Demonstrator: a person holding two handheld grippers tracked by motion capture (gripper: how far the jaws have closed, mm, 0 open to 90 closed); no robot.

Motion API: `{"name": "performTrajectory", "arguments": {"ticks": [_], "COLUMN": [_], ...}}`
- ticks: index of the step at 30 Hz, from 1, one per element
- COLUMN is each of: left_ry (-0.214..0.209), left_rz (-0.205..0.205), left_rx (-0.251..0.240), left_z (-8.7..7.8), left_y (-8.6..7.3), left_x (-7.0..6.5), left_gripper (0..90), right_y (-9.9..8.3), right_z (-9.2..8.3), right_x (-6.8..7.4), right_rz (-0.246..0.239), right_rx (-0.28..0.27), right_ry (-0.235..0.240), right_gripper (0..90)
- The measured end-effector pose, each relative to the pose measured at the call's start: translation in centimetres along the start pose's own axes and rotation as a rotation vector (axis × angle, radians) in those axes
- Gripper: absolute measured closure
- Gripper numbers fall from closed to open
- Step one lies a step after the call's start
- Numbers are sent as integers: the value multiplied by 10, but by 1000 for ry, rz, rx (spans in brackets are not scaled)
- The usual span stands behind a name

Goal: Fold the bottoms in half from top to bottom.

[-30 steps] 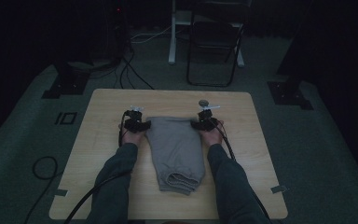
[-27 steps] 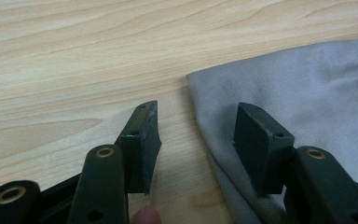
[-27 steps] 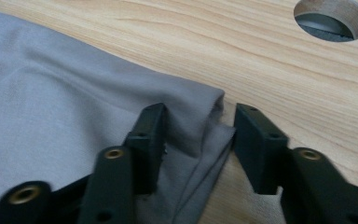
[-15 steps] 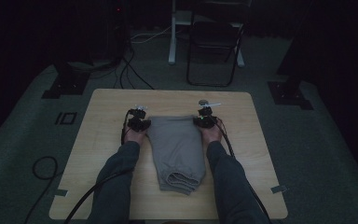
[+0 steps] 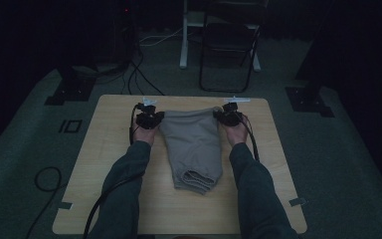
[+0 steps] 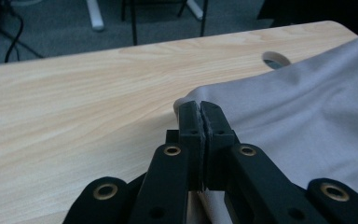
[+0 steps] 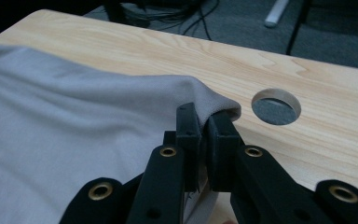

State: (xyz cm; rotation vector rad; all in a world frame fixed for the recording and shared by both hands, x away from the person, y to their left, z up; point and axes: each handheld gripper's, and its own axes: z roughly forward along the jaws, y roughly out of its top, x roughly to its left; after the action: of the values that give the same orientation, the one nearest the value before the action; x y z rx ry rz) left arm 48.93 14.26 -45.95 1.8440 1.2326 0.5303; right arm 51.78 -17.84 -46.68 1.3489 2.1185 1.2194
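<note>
**Both far corners of the folded garment pinched**

Your left gripper [image 6: 200, 109] has just clamped onto the far left corner of the grey folded garment [image 5: 191, 144], jaws pressed tight on the cloth. Your right gripper [image 7: 204, 119] has likewise just closed on the far right corner, beside the round hole [image 7: 276, 106] in the wooden table [image 5: 278, 164]. The garment lies mid-table between your forearms, its far edge raised.
</note>
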Motion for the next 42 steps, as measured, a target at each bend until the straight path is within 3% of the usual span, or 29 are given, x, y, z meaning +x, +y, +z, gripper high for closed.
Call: {"name": "performTrajectory", "arguments": {"ticks": [5,10,13,17,21,30,35,37,39,42], "left_ry": [-36,-79,-102,-121,-145,-195,-213,-202,-212,-212], "left_rz": [24,39,68,89,74,60,50,66,45,57], "left_rx": [-52,-114,-127,-126,-117,-140,-110,-76,-39,25], "left_z": [-21,-48,-62,-73,-84,-114,-123,-122,-119,-111], "left_y": [-12,-27,-37,-55,-73,-106,-133,-142,-152,-164], "left_x": [-4,-15,-25,-36,-41,-58,-67,-69,-69,-71], "left_gripper": [889,889,888,888,888,886,884,880,877,875], "right_y": [-12,-25,-42,-59,-79,-116,-140,-149,-158,-168], "right_z": [-26,-45,-64,-76,-89,-120,-129,-130,-130,-126], "right_x": [7,13,21,25,28,41,47,50,54,63], "right_rz": [-56,-83,-110,-108,-88,-118,-129,-134,-148,-198], "right_rx": [-48,-76,-96,-104,-110,-94,-32,-3,28,96], "right_ry": [73,115,152,173,208,257,291,308,336,347], "right_gripper": [852,852,852,851,851,848,844,840,833,793]}}
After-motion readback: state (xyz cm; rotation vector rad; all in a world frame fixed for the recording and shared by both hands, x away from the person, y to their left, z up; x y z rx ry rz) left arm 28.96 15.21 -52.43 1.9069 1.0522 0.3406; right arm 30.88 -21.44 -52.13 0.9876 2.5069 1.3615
